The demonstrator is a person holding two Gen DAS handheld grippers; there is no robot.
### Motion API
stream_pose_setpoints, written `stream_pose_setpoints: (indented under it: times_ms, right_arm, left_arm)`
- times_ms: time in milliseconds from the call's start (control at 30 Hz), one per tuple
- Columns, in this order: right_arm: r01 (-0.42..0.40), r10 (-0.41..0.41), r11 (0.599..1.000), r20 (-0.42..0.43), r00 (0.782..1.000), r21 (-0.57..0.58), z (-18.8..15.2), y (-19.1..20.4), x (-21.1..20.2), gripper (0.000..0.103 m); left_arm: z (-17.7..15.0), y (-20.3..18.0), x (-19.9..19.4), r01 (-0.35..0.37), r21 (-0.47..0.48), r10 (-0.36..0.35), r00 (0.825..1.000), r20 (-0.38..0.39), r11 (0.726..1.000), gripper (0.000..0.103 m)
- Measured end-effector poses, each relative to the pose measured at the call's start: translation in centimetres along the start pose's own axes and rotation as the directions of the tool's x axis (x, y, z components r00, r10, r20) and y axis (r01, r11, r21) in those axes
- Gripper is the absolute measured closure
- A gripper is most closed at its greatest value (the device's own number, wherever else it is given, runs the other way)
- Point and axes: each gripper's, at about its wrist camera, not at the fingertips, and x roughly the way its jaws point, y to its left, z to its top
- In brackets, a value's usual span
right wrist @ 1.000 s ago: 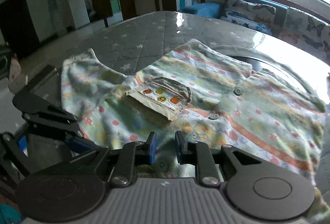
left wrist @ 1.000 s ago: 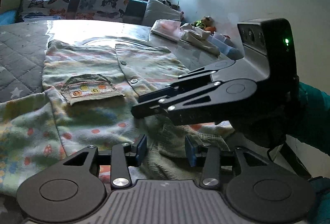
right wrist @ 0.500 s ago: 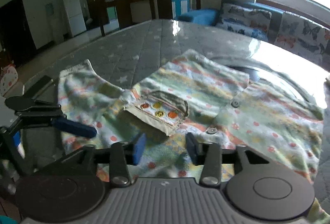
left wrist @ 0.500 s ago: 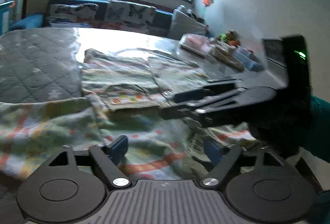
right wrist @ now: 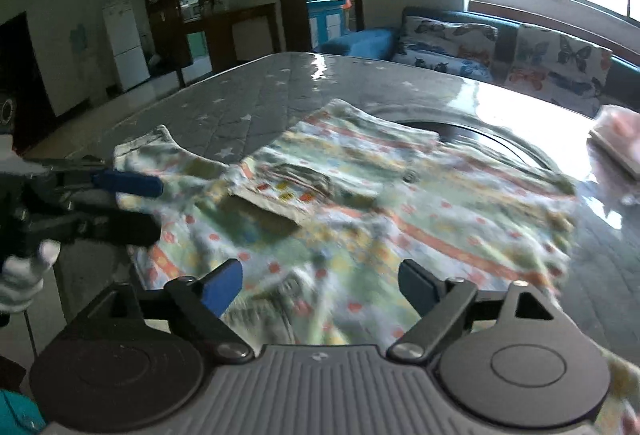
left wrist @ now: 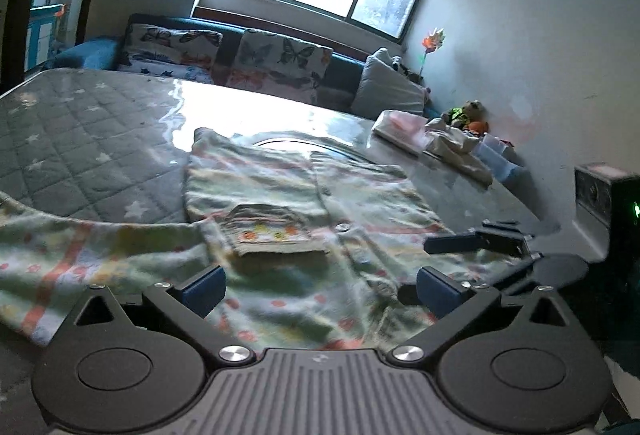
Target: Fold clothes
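The little shirt (left wrist: 304, 203) is lying flat on the gray table (left wrist: 80, 139), pocket (left wrist: 276, 231) facing up. The left gripper (left wrist: 318, 289) and the right gripper (right wrist: 320, 285) are both opening wide just above the shirt's near edge, holding nothing.

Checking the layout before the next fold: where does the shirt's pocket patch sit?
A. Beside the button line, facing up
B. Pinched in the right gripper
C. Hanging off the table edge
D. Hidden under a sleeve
A: the pocket lies flat on the shirt, facing up, just left of the buttons.
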Motion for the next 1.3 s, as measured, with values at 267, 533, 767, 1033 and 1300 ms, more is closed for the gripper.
stream_pose_setpoints:
  times_ms: [267,533,767,1033,1300]
  right_arm:
    - [0.089,-0.088,0.991,-0.011,0.996,0.101,-3.1,-3.2,-3.1,0.000]
    - [0.095,-0.097,0.976,0.005,0.995,0.198,-6.1,-5.3,-4.2,0.000]
    - [0.002,-0.015,0.965,0.049,0.999,0.264,-6.9,-7.1,-5.6,0.000]
    - [0.095,-0.138,0.916,0.085,0.987,0.389,-8.9,-11.3,-8.8,0.000]
    - [0.200,-0.267,0.858,0.078,0.960,0.474,-9.5,-14.8,-10.5,0.000]
  left_arm:
    - [0.1,-2.8,2.2,0.031,0.024,-0.030,0.999,-0.029,0.999,0.000]
    - [0.3,-5.1,4.1,0.047,0.036,-0.045,0.997,-0.068,0.998,0.000]
    - [0.5,-6.8,5.7,0.066,0.053,-0.061,0.994,-0.091,0.996,0.000]
    - [0.5,-7.7,6.7,0.068,0.070,-0.060,0.991,-0.119,0.995,0.000]
    - [0.2,-8.6,7.4,0.079,0.085,-0.066,0.988,-0.142,0.993,0.000]
